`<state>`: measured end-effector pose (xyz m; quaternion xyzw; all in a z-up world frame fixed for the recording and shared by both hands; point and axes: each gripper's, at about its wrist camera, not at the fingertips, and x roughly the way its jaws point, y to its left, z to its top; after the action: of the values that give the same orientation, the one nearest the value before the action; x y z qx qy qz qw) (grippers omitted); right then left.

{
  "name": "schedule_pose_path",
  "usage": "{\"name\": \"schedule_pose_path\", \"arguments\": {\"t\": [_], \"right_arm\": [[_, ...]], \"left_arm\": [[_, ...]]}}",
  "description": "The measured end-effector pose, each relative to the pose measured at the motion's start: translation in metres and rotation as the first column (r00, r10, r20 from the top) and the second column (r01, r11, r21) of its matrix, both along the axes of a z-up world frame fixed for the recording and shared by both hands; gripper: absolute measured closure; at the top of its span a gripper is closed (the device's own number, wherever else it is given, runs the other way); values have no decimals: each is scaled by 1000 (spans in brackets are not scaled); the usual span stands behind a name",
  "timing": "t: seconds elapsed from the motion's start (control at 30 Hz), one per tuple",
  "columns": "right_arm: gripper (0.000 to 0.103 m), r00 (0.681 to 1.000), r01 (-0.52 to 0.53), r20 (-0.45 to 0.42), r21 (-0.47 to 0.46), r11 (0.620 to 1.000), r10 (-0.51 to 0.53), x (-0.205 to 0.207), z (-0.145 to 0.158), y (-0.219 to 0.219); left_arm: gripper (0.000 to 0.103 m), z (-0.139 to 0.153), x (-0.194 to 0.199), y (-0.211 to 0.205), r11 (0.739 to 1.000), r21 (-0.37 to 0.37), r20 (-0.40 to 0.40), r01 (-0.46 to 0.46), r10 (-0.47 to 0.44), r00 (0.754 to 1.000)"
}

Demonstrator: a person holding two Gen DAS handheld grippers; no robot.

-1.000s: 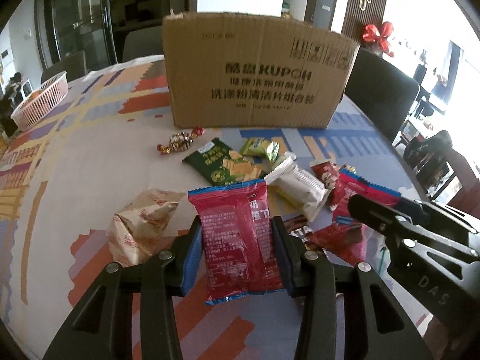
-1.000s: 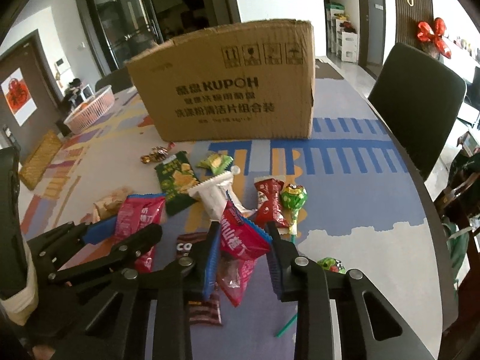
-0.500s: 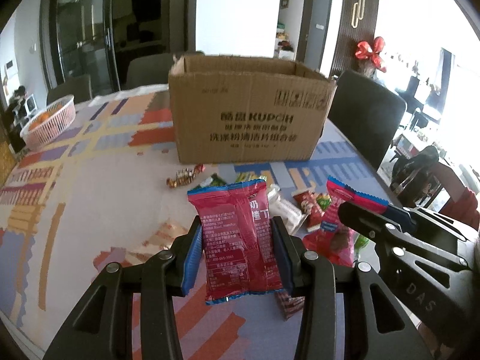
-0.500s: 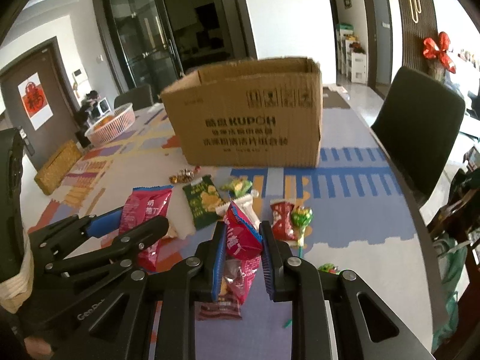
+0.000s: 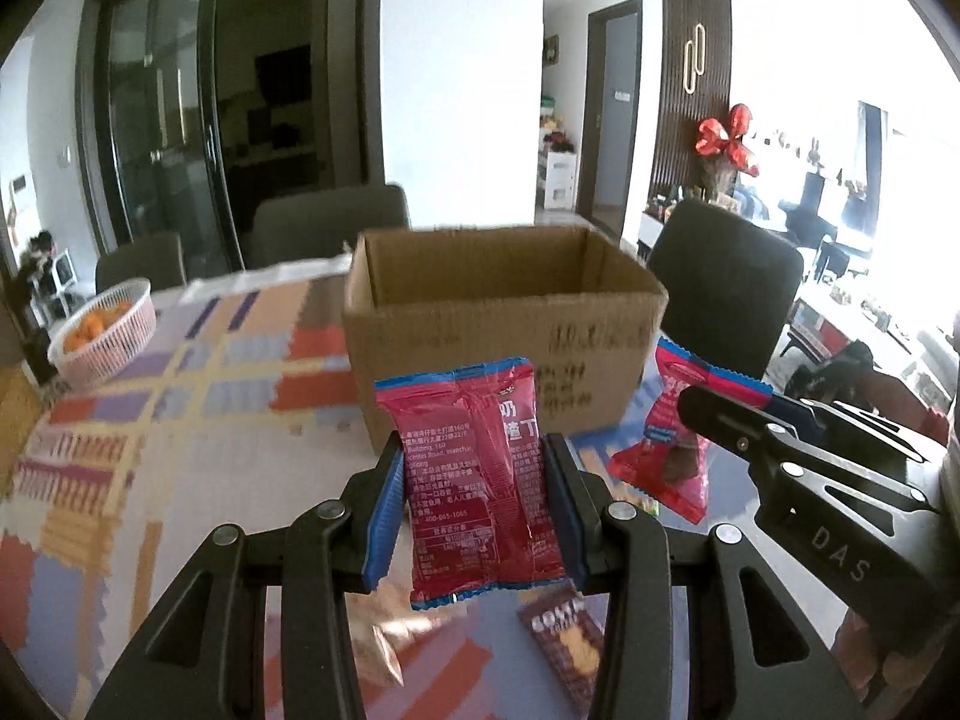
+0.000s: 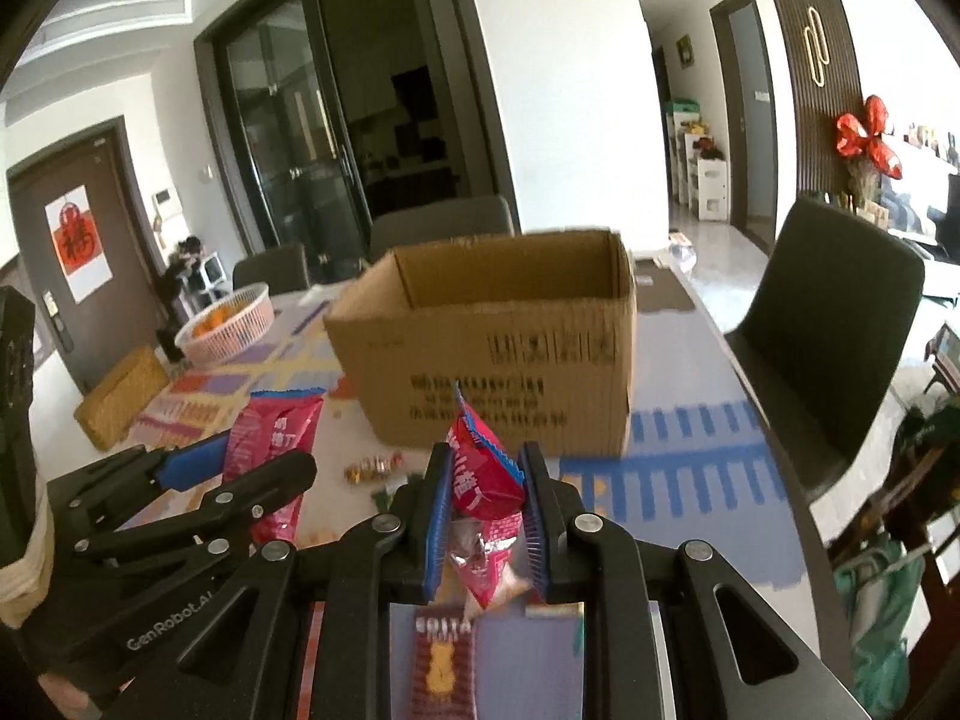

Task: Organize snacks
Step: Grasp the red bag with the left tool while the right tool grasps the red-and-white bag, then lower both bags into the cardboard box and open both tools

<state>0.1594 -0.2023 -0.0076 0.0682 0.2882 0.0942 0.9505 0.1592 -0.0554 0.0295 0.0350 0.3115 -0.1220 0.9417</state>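
Standing upright, long axis vertical, a red snack packet (image 5: 480,480) is pinched by the left tool (image 5: 474,516) — a second red packet (image 6: 483,504), tilted, is clamped by the right tool (image 6: 483,525).

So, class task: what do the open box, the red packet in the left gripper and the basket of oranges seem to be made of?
Open box: matte brown corrugated cardboard, judging by its raw cut rim and printed marks.
Red snack packet in the left gripper: glossy plastic film, crinkled, with crimped ends.
Basket: probably pink-white plastic lattice; too blurred for certainty.
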Motion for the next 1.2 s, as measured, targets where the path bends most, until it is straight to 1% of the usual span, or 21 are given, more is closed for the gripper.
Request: {"name": "schedule_pose_path", "arguments": {"t": [0.23,0.3,0.47,0.6,0.7,0.9,1.13,1.2], "right_arm": [[80,997,17,78,2,1000,-17,23,27,0],[80,995,17,100,1,1000,-17,32,37,-1],[80,991,17,130,-21,1000,-15,53,55,1],[80,990,8,139,-44,999,-2,78,67,3],[80,993,-1,117,-39,999,6,96,72,4],[80,999,-8,52,-55,998,11,138,67,3],[80,1000,1,-11,-73,997,-2,162,55,2],[80,1000,-4,-24,-74,997,2,166,53,1]], "left_arm": [[60,27,33,0,1000,-5,34,14,-14,999],[60,35,41,-1,1000,7,47,14,-14,999],[60,55,63,0,999,14,66,29,-30,997],[60,64,82,-3,999,30,66,43,-45,997],[60,65,101,-5,998,40,46,47,-49,998],[60,55,143,-5,998,16,-54,60,-60,997],[60,36,175,-8,997,25,-150,67,-63,987],[59,32,180,-8,998,26,-164,66,-60,985]]}}
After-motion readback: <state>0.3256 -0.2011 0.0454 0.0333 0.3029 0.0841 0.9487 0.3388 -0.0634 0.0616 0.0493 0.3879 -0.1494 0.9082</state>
